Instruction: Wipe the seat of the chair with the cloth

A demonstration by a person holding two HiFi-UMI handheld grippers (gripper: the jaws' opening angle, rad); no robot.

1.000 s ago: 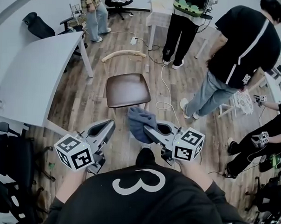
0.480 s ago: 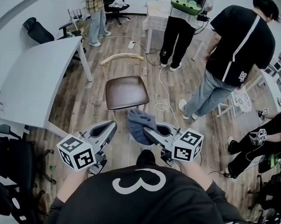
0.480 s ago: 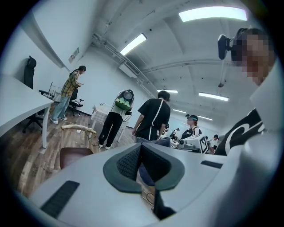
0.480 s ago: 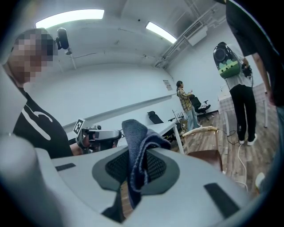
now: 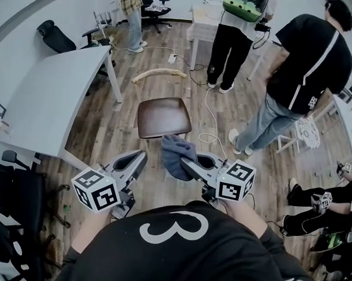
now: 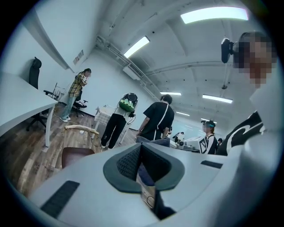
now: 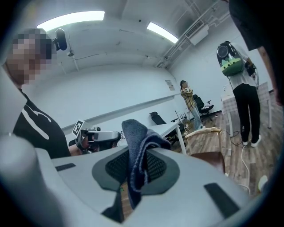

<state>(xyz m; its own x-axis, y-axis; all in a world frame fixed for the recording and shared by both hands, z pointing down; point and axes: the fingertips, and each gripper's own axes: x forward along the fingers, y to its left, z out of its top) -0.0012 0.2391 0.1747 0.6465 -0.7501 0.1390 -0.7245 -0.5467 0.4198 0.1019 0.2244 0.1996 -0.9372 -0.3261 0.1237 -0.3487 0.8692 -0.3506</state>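
The chair stands on the wood floor ahead of me, with a brown seat (image 5: 163, 116) and a curved pale wooden backrest (image 5: 158, 75) on its far side. My right gripper (image 5: 184, 162) is shut on a blue-grey cloth (image 5: 176, 153), which it holds in the air short of the seat's near edge. In the right gripper view the cloth (image 7: 135, 146) bunches up between the pads of that gripper (image 7: 137, 155), and the seat (image 7: 208, 159) shows beyond. My left gripper (image 5: 139, 157) hovers beside it to the left, shut and empty (image 6: 141, 148).
A white table (image 5: 50, 96) stands to the chair's left. Several people stand behind and to the right, the nearest (image 5: 295, 72) in a black shirt. A white cable (image 5: 209, 112) trails over the floor right of the chair. Office chairs (image 5: 55, 40) stand along the back wall.
Both grippers and the cloth hold the same pose. The head view has shifted slightly, so the chair sits a little lower in the frame. The people at the back have shuffled.
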